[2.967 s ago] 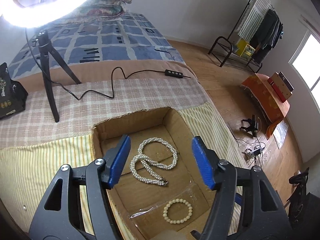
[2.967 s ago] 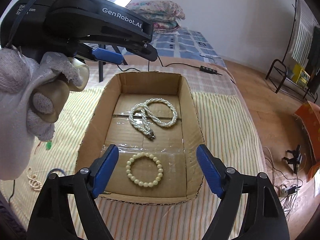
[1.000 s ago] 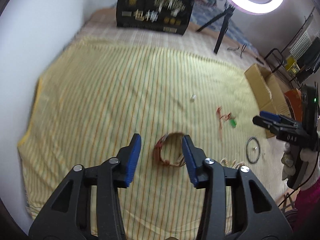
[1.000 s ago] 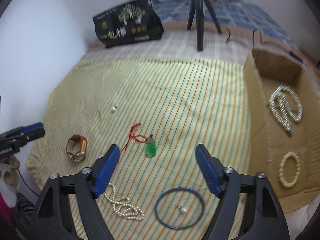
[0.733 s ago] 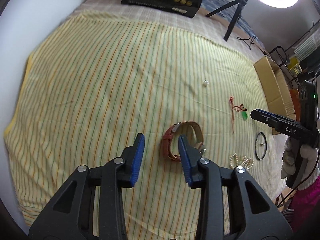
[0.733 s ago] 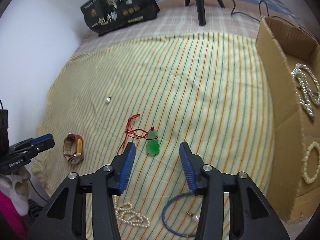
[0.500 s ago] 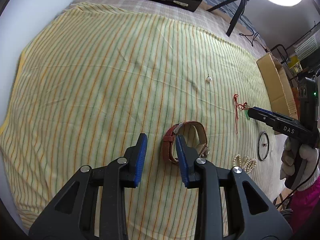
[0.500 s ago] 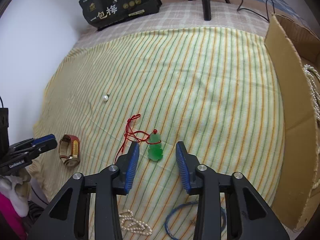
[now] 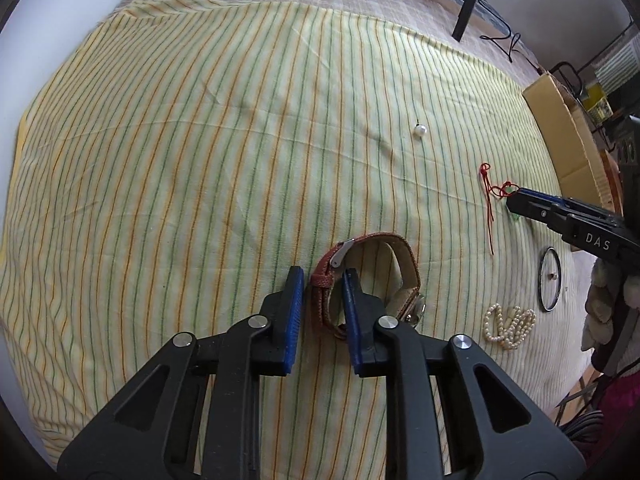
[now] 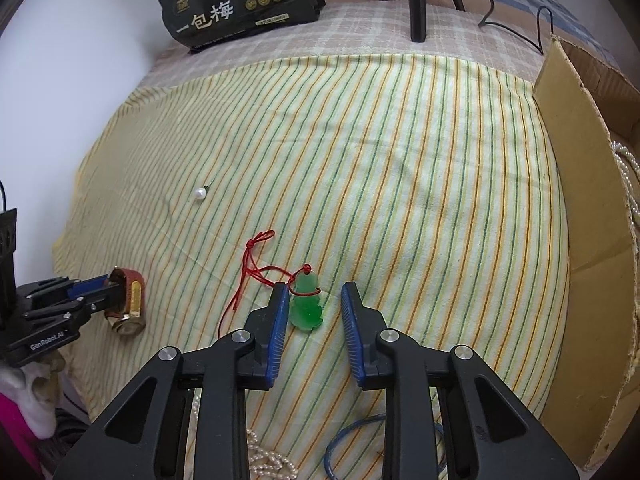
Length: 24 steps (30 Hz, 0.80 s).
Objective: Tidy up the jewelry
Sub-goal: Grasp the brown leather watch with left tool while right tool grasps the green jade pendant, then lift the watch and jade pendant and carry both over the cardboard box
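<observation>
Cardboard box (image 10: 576, 184), right edge, already holds pearls. Left gripper (image 9: 322, 280), narrowed within the last second, now brackets the red watch strap (image 9: 322, 280); right gripper (image 10: 312, 300), likewise narrowed, straddles the green pendant (image 10: 306, 306). Both pickups look imminent.

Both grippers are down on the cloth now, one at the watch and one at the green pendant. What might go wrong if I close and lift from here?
The left gripper straddles only the strap of the watch, so the case could swing or slip out. The right gripper is open around the green pendant; its red cord trails loose and could snag. Either could pinch the striped cloth.
</observation>
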Each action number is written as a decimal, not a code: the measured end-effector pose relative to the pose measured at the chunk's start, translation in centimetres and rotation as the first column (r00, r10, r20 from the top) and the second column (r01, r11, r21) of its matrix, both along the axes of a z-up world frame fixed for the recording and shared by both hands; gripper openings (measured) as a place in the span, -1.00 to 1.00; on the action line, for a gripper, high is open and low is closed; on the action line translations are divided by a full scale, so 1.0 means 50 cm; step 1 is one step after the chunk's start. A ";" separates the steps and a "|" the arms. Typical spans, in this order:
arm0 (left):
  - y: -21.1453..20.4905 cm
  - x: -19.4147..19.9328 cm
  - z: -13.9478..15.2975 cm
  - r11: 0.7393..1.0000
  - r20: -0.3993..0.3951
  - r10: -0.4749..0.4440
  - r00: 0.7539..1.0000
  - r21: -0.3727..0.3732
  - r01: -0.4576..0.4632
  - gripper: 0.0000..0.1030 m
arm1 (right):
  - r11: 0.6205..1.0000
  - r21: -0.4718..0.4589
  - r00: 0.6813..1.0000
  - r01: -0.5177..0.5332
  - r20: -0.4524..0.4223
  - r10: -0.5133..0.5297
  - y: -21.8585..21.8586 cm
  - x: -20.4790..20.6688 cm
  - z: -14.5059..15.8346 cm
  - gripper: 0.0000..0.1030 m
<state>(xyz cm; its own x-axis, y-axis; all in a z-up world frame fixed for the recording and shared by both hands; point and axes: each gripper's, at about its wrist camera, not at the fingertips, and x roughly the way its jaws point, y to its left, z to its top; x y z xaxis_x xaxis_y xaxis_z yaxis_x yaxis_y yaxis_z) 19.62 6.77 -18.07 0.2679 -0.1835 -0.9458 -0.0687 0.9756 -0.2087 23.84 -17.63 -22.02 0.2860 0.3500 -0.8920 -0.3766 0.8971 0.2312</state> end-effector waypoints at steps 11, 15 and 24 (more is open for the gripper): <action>-0.001 -0.002 -0.001 1.000 0.013 -0.004 1.000 0.025 0.003 -0.84 | 0.992 -0.114 0.997 -0.046 0.063 0.053 0.038 -0.012 -0.002 -0.72; 0.005 -0.015 0.013 1.000 0.024 -0.004 1.000 0.014 0.004 -0.84 | 0.996 -0.082 0.997 -0.035 0.070 0.041 0.027 -0.014 0.011 -0.72; -0.004 -0.032 0.082 1.000 0.096 0.005 0.995 -0.027 -0.002 -0.84 | 1.000 -0.002 0.989 -0.001 0.147 0.001 -0.010 -0.036 0.094 -0.72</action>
<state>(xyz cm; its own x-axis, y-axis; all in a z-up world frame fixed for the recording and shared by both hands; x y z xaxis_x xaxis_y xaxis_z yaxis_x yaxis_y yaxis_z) 18.04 6.55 -13.99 0.3582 -0.2070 -0.9104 -0.0506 0.9694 -0.2403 22.05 -18.15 -17.34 0.4141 0.3487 -0.8408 -0.4073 0.8971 0.1715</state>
